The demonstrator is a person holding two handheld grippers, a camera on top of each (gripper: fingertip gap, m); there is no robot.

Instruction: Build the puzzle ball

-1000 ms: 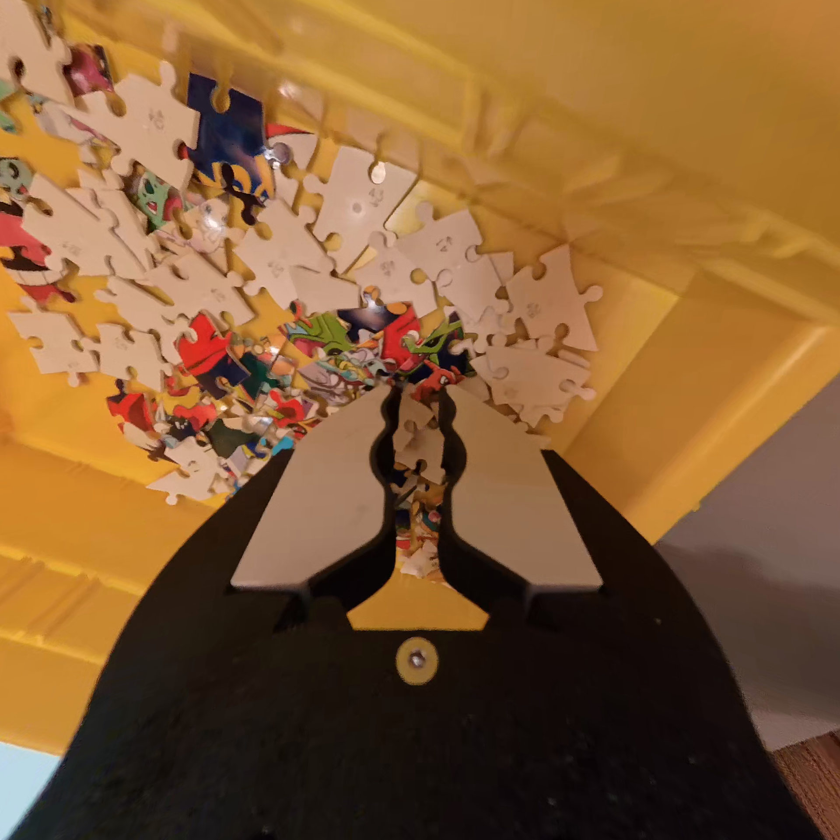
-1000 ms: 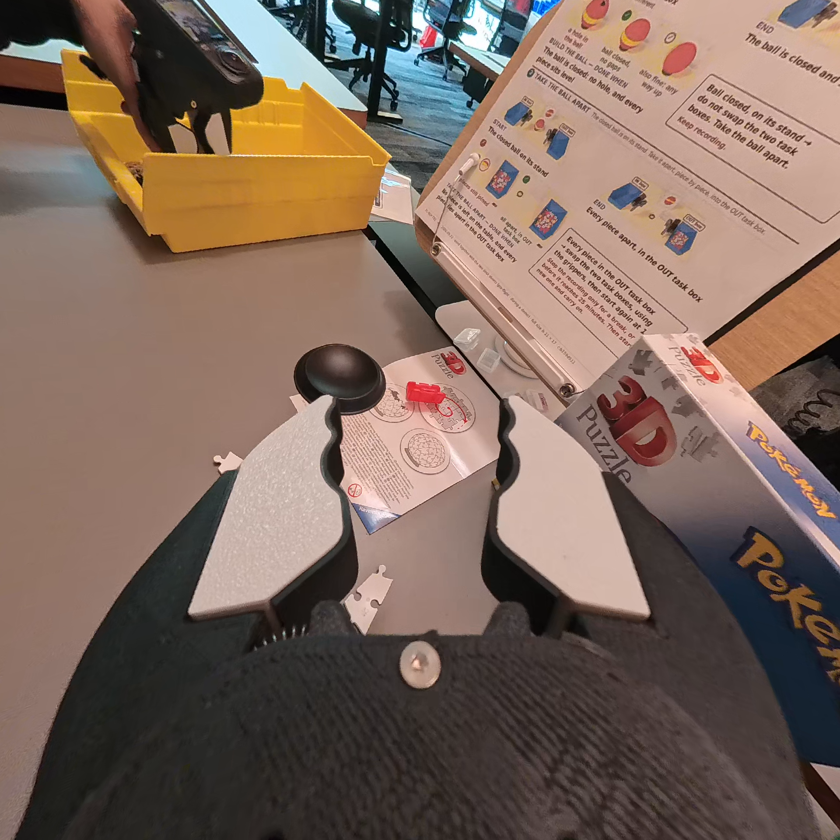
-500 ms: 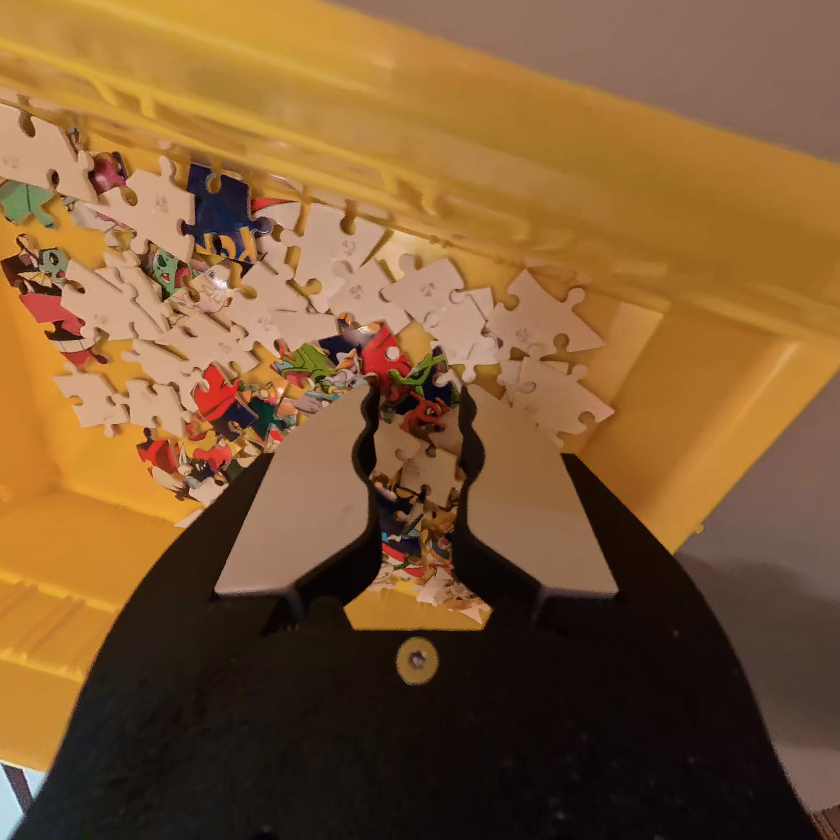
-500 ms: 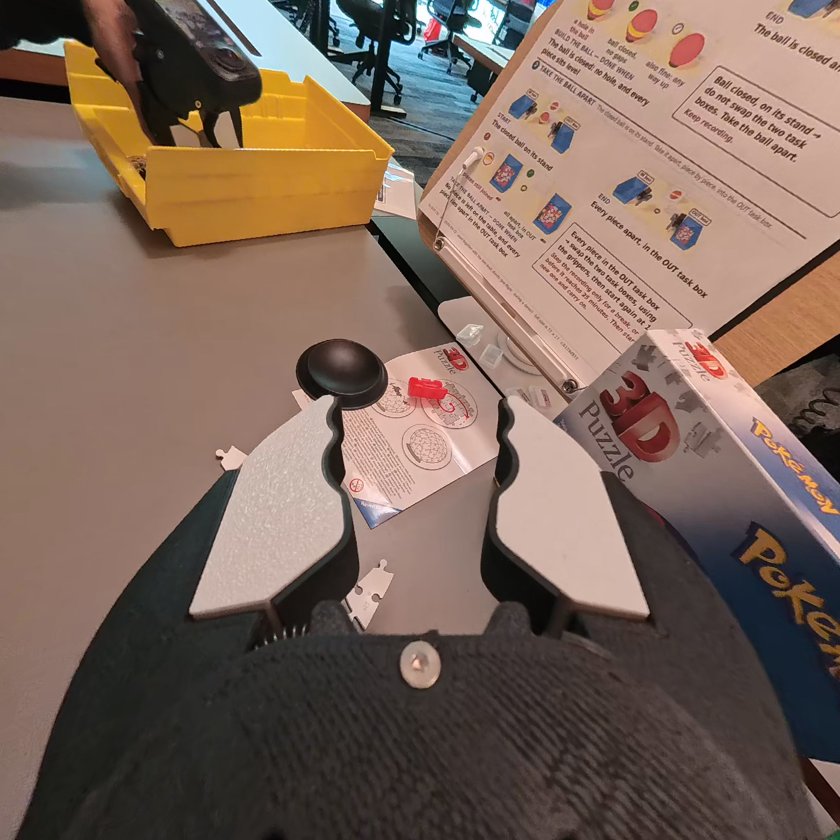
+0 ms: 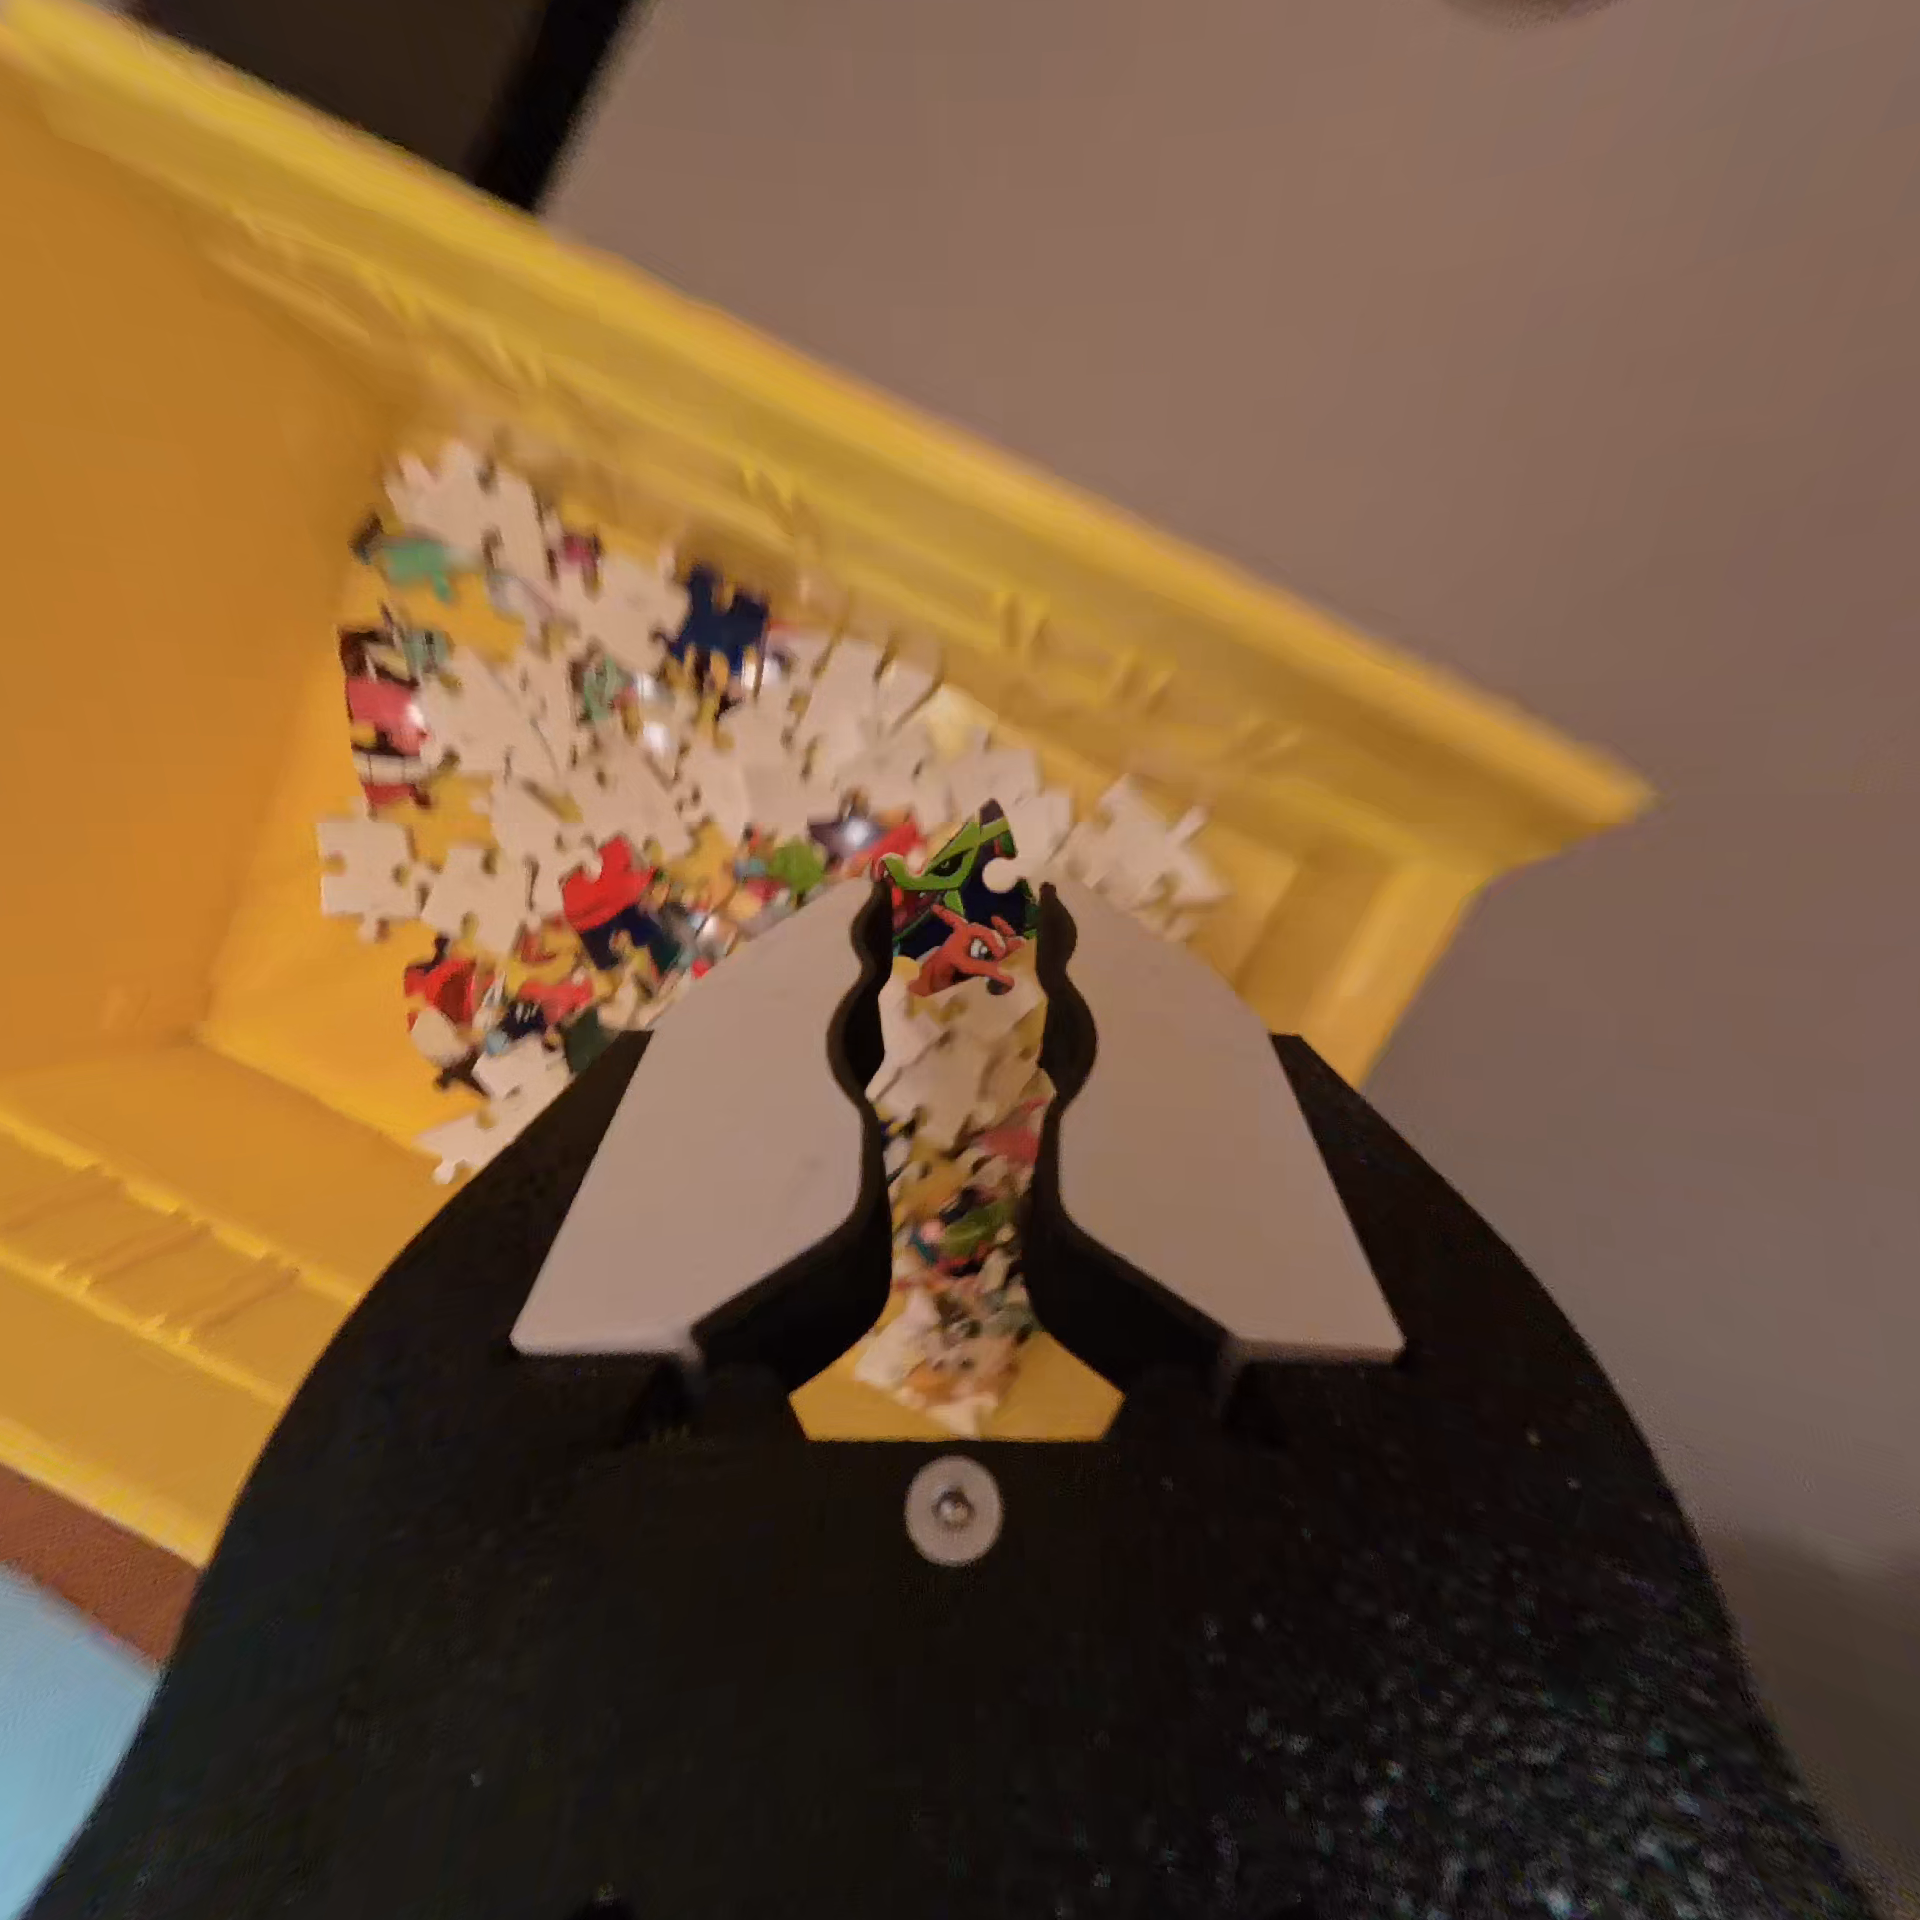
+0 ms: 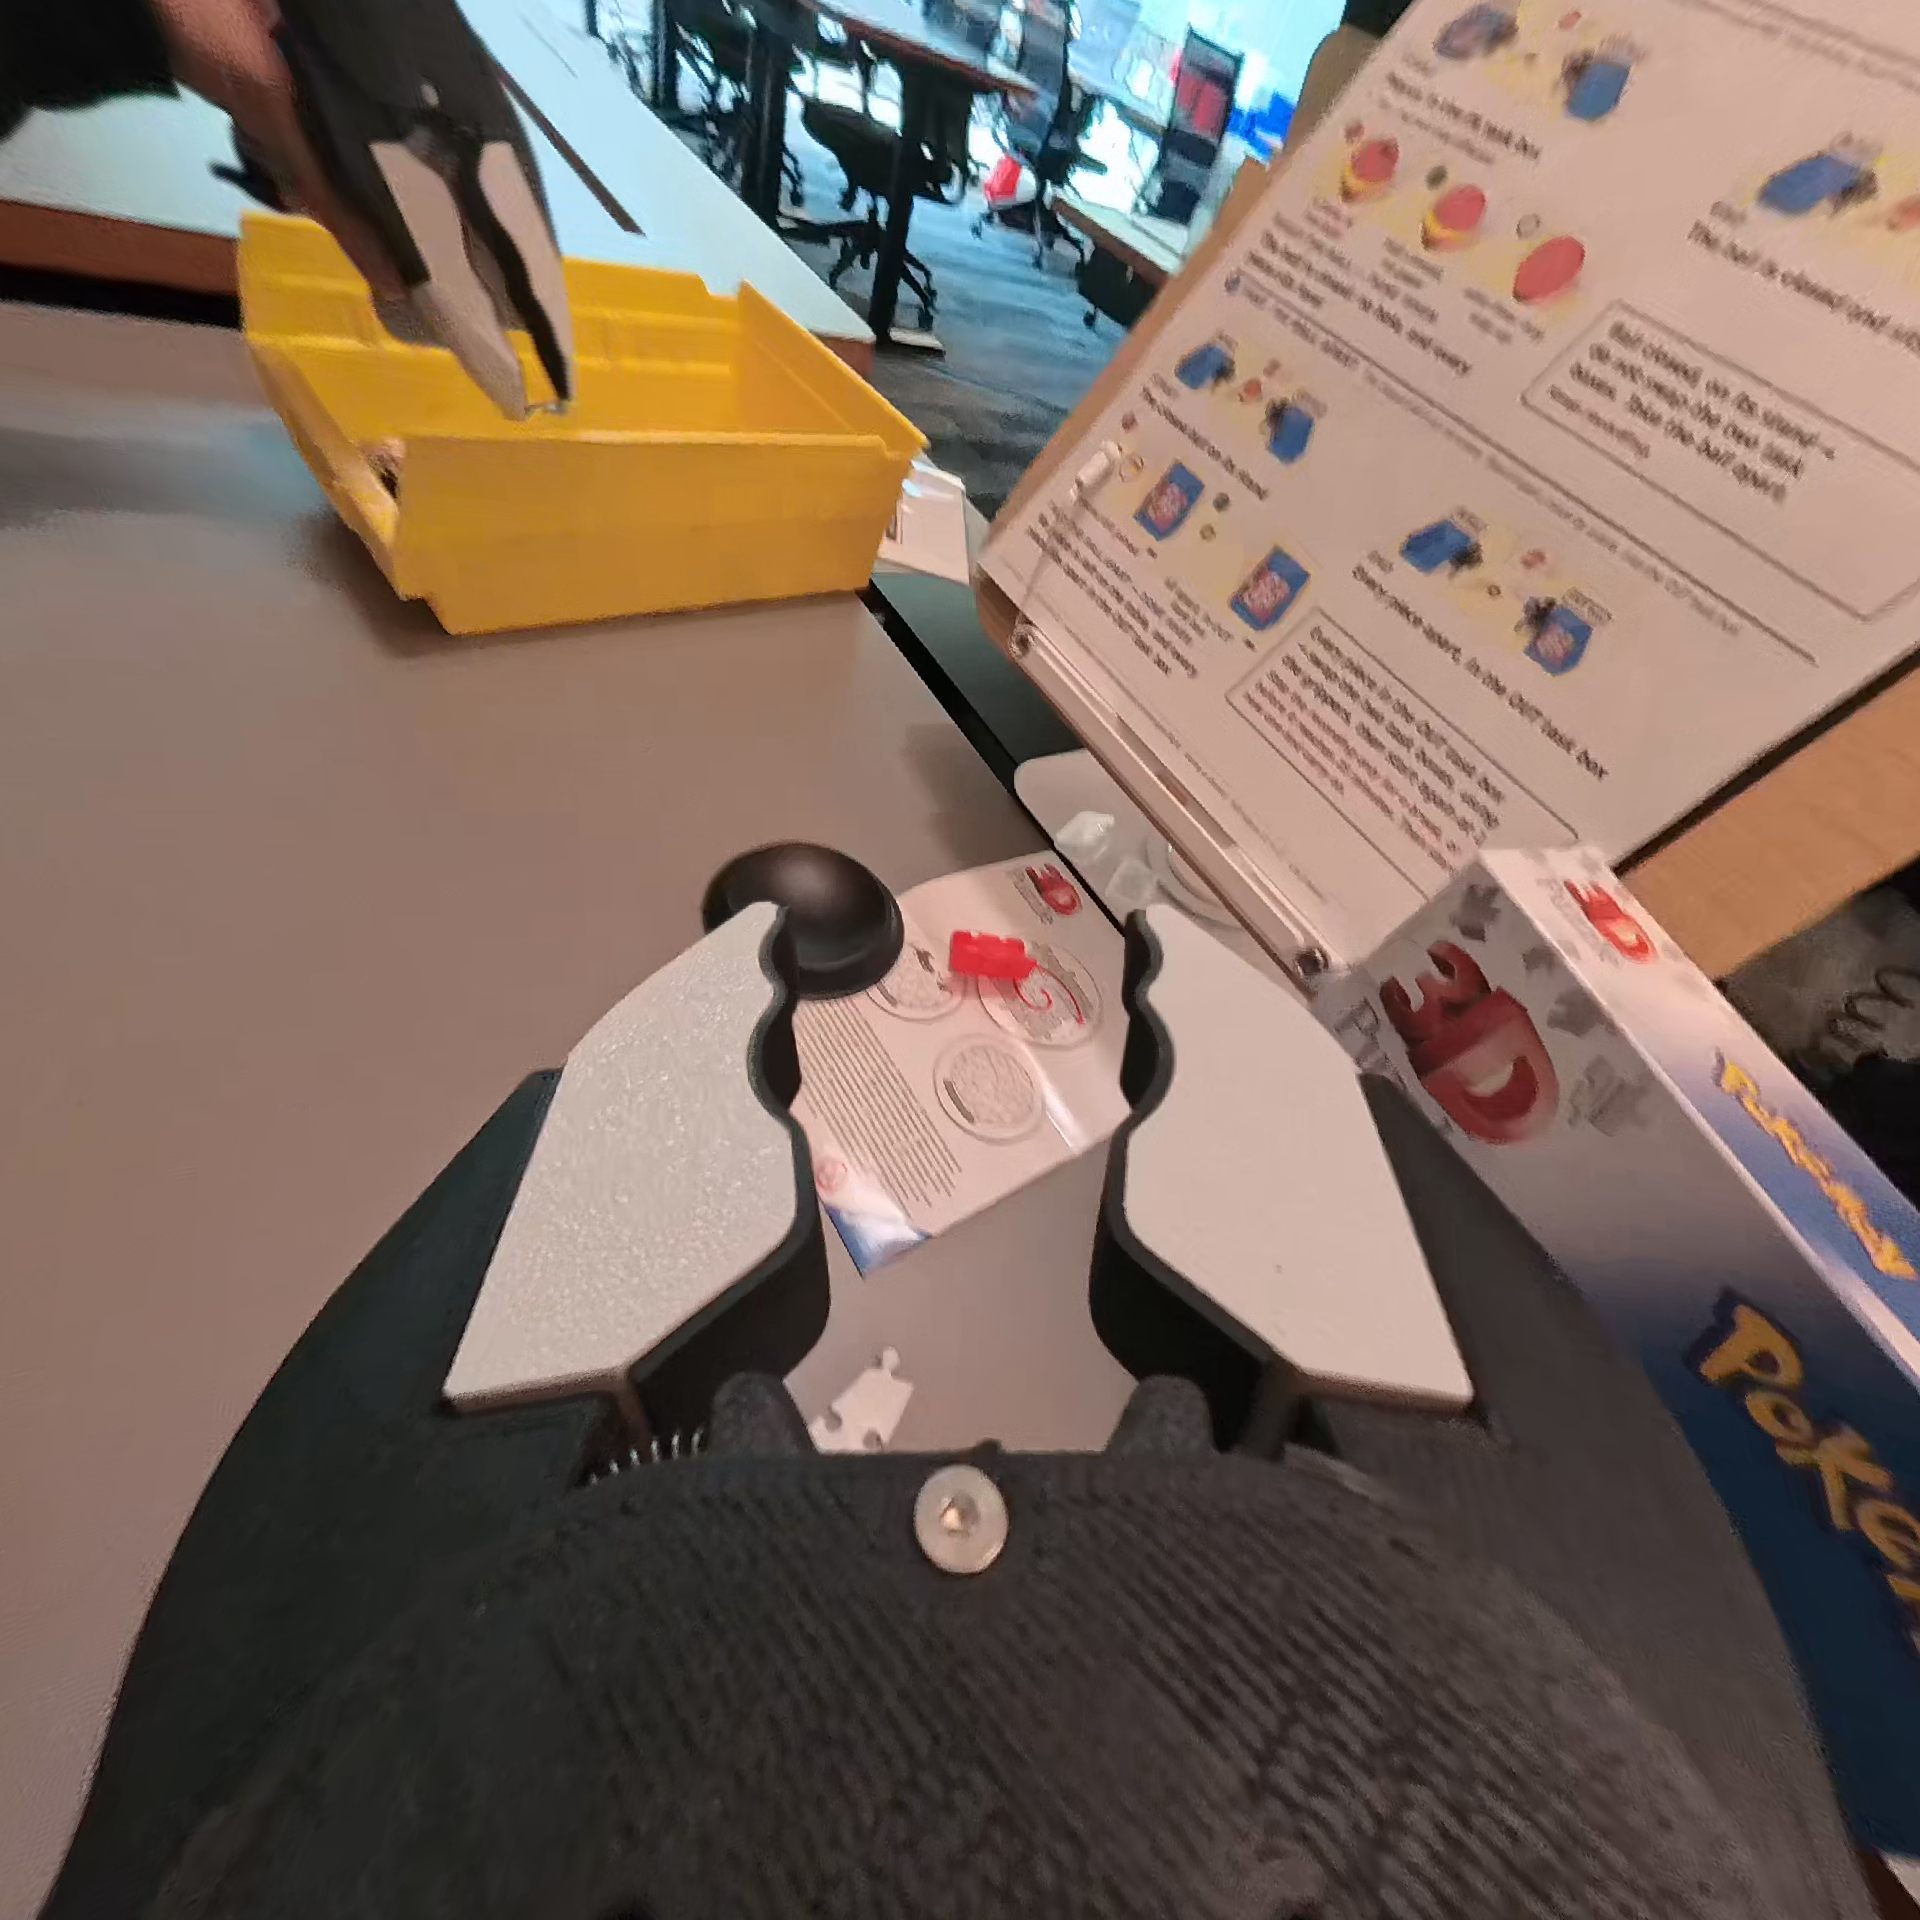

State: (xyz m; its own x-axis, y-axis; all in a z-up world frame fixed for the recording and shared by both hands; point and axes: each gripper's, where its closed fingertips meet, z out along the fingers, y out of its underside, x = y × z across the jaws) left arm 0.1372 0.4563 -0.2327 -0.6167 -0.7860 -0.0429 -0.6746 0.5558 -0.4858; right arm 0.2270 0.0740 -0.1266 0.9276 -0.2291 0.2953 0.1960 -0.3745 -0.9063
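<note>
Beside the open right tongs [image 6: 951,940], a black stand [image 6: 821,914] and puzzle box [image 6: 1621,1122].

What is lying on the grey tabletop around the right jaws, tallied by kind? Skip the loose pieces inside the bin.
Yellow bin: 1
Black dome stand: 1
Red clip: 1
Instruction leaflet: 1
Puzzle box: 1
Loose white puzzle piece: 1
Total: 6

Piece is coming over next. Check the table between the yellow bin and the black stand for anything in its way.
Nothing visible blocks it: the grey table between yellow bin and black stand is bare. The left gripper holds the puzzle piece.
</note>
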